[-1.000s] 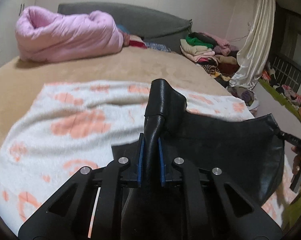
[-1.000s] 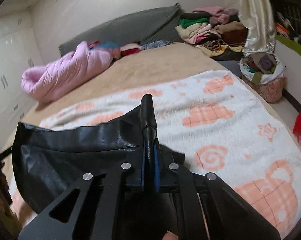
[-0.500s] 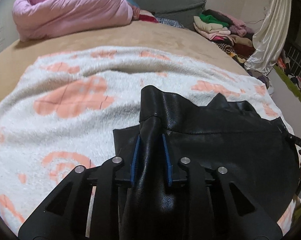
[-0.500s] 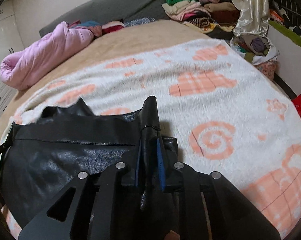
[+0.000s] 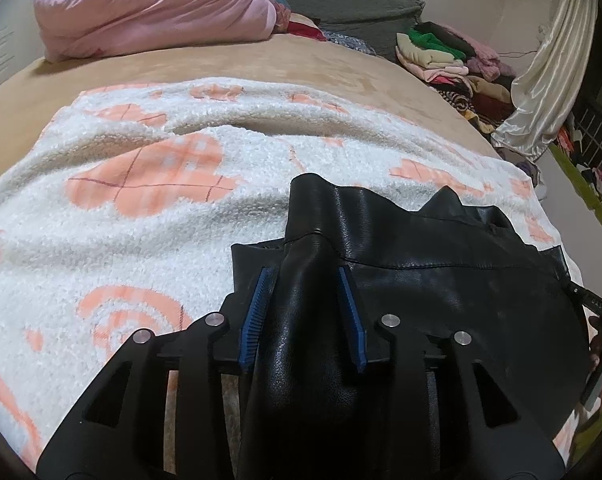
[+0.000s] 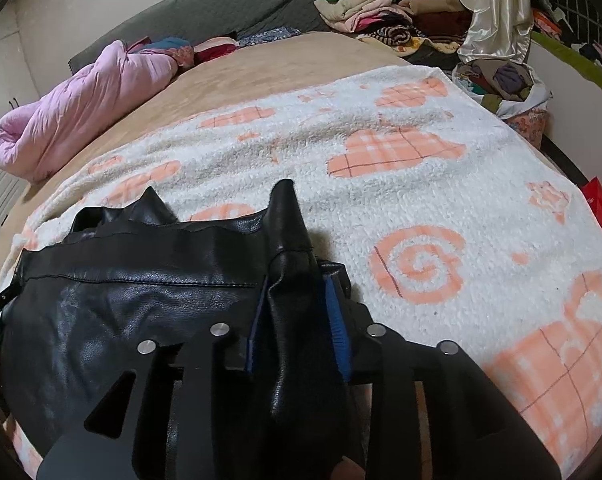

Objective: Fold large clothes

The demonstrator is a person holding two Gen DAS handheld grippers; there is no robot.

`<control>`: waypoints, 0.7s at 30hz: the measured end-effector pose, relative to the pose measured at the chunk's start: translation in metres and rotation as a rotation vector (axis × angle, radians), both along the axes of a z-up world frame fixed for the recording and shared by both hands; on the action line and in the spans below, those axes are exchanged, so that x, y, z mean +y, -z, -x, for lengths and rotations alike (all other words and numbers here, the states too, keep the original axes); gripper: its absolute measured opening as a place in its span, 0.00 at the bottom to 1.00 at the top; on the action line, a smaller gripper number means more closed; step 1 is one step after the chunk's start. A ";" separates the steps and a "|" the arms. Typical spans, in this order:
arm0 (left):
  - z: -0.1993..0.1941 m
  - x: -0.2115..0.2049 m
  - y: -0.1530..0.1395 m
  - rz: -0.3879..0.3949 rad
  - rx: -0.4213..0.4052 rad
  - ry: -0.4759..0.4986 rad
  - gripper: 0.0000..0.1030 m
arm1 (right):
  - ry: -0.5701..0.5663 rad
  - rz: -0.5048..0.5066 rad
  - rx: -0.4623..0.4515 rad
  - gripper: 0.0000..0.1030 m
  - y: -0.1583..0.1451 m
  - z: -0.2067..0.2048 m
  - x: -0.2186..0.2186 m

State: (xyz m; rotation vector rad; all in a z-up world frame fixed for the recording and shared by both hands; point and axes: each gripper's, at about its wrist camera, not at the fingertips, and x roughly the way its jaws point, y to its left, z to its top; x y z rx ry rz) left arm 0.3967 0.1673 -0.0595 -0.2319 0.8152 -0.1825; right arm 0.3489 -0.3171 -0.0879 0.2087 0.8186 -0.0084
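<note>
Both grippers sit lower than a second ago; the jacket (image 5: 441, 292), then lifted, now lies on the blanket (image 5: 113, 240); left gripper (image 5: 307, 276) and right gripper (image 6: 299, 284) are opening, a fold loose between each

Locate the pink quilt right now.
The pink quilt lies bundled at the bed's far end, upper left in both wrist views, on the tan sheet beyond the white heart blanket, against the grey headboard.

Black leather garment (image 5: 441, 296), crumpled, lying on fleece blanket (image 5: 141, 216)
</note>
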 end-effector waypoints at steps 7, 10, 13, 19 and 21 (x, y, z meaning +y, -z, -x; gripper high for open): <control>0.002 0.001 -0.003 -0.009 0.000 -0.010 0.40 | 0.030 -0.066 0.023 0.69 -0.003 0.006 -0.013; 0.006 0.002 -0.006 -0.017 0.001 -0.015 0.49 | 0.024 -0.079 0.013 0.77 -0.008 0.012 -0.015; 0.010 0.001 -0.010 -0.033 0.000 -0.022 0.63 | 0.005 -0.086 0.002 0.82 -0.016 0.022 -0.014; 0.022 -0.003 -0.022 -0.038 -0.008 -0.023 0.80 | -0.027 -0.119 -0.024 0.87 -0.032 0.042 -0.013; 0.029 -0.003 -0.028 -0.028 -0.011 -0.024 0.87 | -0.035 -0.130 -0.035 0.89 -0.037 0.049 -0.013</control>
